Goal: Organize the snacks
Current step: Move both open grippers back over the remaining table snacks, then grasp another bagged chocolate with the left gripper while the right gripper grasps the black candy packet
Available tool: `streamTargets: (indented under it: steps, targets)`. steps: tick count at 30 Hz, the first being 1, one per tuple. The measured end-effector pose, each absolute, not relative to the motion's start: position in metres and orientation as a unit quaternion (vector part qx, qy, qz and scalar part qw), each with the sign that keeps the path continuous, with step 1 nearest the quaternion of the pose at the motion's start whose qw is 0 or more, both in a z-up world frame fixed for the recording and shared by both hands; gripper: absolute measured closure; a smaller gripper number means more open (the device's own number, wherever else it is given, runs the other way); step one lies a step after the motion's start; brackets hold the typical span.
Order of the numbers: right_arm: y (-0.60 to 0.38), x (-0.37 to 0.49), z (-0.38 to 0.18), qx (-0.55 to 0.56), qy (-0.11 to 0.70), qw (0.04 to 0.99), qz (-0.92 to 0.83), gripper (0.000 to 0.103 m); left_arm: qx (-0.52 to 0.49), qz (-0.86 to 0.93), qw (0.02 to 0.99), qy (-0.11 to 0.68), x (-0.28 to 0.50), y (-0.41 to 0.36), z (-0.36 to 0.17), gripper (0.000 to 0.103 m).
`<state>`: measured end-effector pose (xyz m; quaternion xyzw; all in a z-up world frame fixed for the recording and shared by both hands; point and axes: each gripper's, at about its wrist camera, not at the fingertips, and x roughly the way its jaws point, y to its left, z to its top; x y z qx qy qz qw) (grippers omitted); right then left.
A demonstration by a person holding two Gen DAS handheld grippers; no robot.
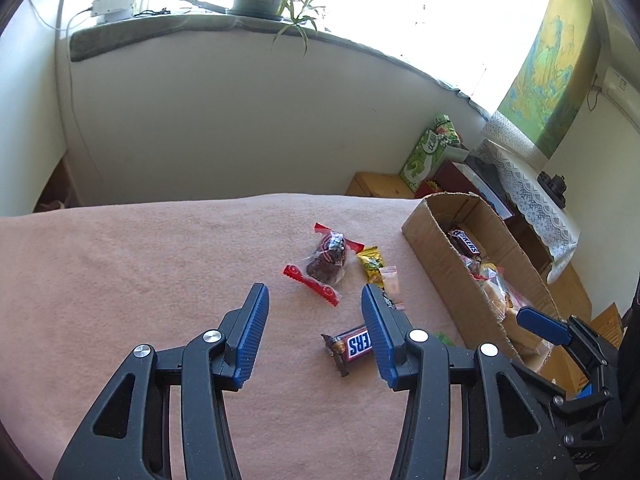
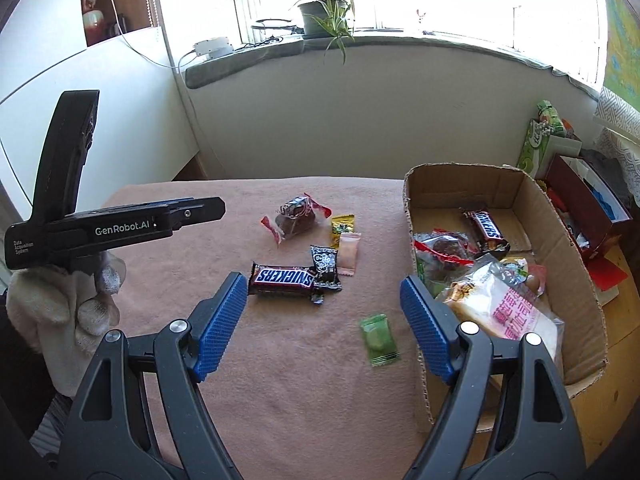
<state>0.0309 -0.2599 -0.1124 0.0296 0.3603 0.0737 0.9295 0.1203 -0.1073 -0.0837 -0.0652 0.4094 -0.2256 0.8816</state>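
Both grippers stand unladen over the pink blanket [image 2: 280,380]: left gripper [image 1: 314,300] has its jaws parted with nothing between the pads; right gripper [image 2: 322,300] has its jaws spread wider, likewise holding nothing; a gloved hand [image 2: 68,312] carries the left tool at the edge of the right wrist view.

Loose snacks lie in a cluster on the blanket, beside the box and apart from it: Snickers bar [image 2: 285,279] nearest the left gripper, its far end touching a black-and-white packet [image 2: 326,266]; pale pink sachet [image 2: 347,254] just beside that; yellow packet [image 2: 342,229] beyond; a clear bag of dark fruit with red ends [image 2: 295,216] farthest out; a green sweet [image 2: 378,339] lies alone, between the right gripper's fingers in the picture and near the box wall.

Step in hand, by judgement: between picks, with an approach to the loose items; six remain out, so the sorting looks partly done. The next move calls for lowering one gripper over a single item and closing across its narrow width; the green sweet suits the right gripper, the Snickers bar the left; flat wrappers on soft cloth may slip or bring cloth with them.

Cardboard box [image 2: 560,240] stands open at the blanket's right edge; it holds a second Snickers bar [image 2: 486,230], a red-tied clear bag [image 2: 442,250] and a large clear bread pack with pink print [image 2: 508,308]; smaller items behind these cannot be made out.
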Motion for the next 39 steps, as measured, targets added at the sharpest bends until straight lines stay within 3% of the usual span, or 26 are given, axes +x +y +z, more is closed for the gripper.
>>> streamTargets:
  steps: [8,10,14,16,29,33,39]
  targets:
    - [-0.233,0.061,-0.136,0.054,0.388,0.917,0.079,0.022,-0.064,-0.235,0.876,0.416,0.139,-0.103,-0.089,0.056]
    - [-0.228,0.072,-0.143,0.048,0.397,0.914,0.071,0.035,-0.065,-0.239,0.874,0.417,0.145,-0.104,-0.09,0.056]
    - [-0.231,0.093,-0.159,0.053,0.415,0.907,0.042,0.039,-0.059,-0.25,0.87,0.42,0.154,-0.109,-0.093,0.056]
    - [-0.235,0.101,-0.167,0.065,0.424,0.903,0.03,0.049,-0.058,-0.257,0.867,0.422,0.158,-0.112,-0.096,0.056]
    - [-0.24,0.131,-0.192,0.08,0.448,0.89,-0.004,0.053,-0.042,-0.294,0.844,0.447,0.185,-0.141,-0.12,0.056]
    - [-0.239,0.136,-0.194,0.078,0.452,0.889,0.003,0.058,-0.039,-0.292,0.839,0.458,0.191,-0.146,-0.13,0.056]
    - [-0.235,0.139,-0.194,0.078,0.456,0.886,0.023,0.074,-0.034,-0.291,0.835,0.465,0.194,-0.151,-0.14,0.056]
